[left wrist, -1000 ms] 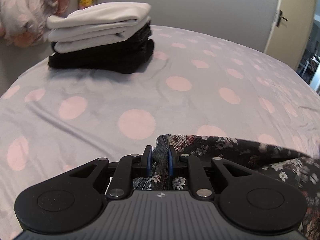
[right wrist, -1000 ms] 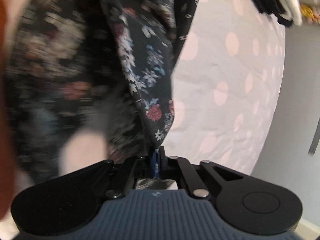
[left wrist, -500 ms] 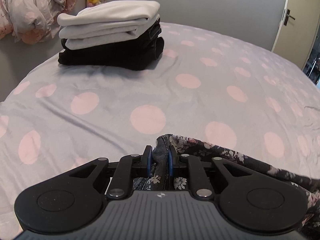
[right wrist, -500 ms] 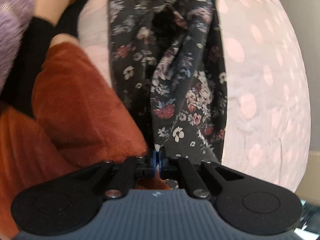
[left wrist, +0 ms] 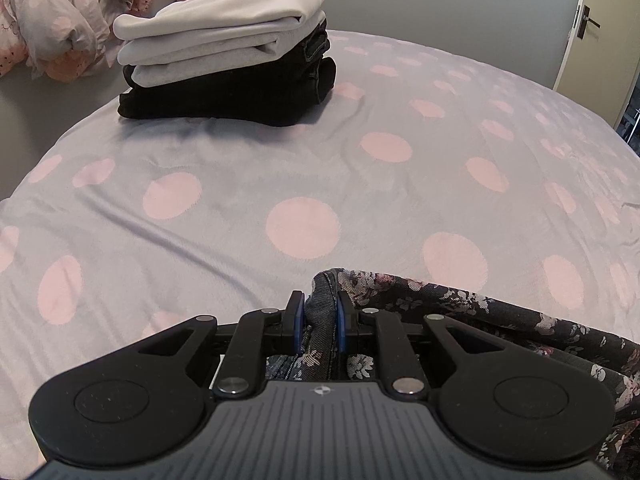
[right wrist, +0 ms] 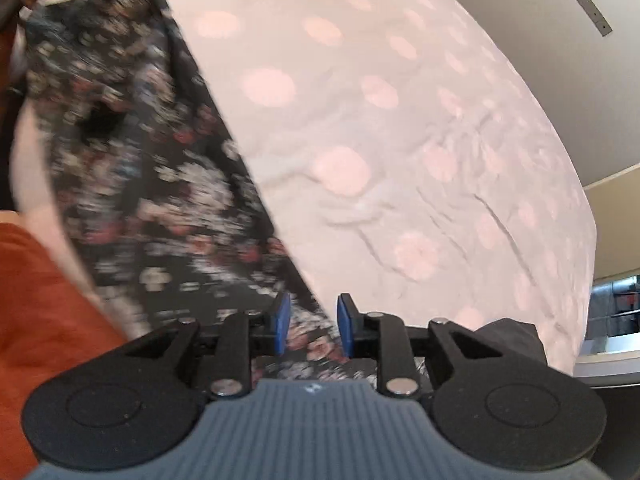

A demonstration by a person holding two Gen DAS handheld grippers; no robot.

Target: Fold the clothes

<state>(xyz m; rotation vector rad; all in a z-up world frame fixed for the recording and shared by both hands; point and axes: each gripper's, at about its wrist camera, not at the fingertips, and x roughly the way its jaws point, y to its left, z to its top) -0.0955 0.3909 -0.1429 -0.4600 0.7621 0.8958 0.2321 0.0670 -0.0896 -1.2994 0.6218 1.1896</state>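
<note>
A dark floral garment (left wrist: 500,320) lies along the near edge of the bed. My left gripper (left wrist: 319,312) is shut on a bunched corner of it, low over the bedspread. In the right wrist view the same floral garment (right wrist: 160,184) stretches away to the upper left, blurred by motion. My right gripper (right wrist: 311,322) has its blue pads apart, with the cloth's edge lying between and under them; it no longer pinches the cloth.
A stack of folded white and black clothes (left wrist: 228,60) sits at the far left of the polka-dot bedspread (left wrist: 304,184). A crumpled duvet (left wrist: 60,20) lies behind it. A door (left wrist: 600,28) is at the far right. An orange sleeve (right wrist: 36,312) fills the right view's lower left.
My right gripper has opened and let go of the floral cloth, and its view swung across the bed. My left gripper moved closer to the folded stack, still holding its corner.
</note>
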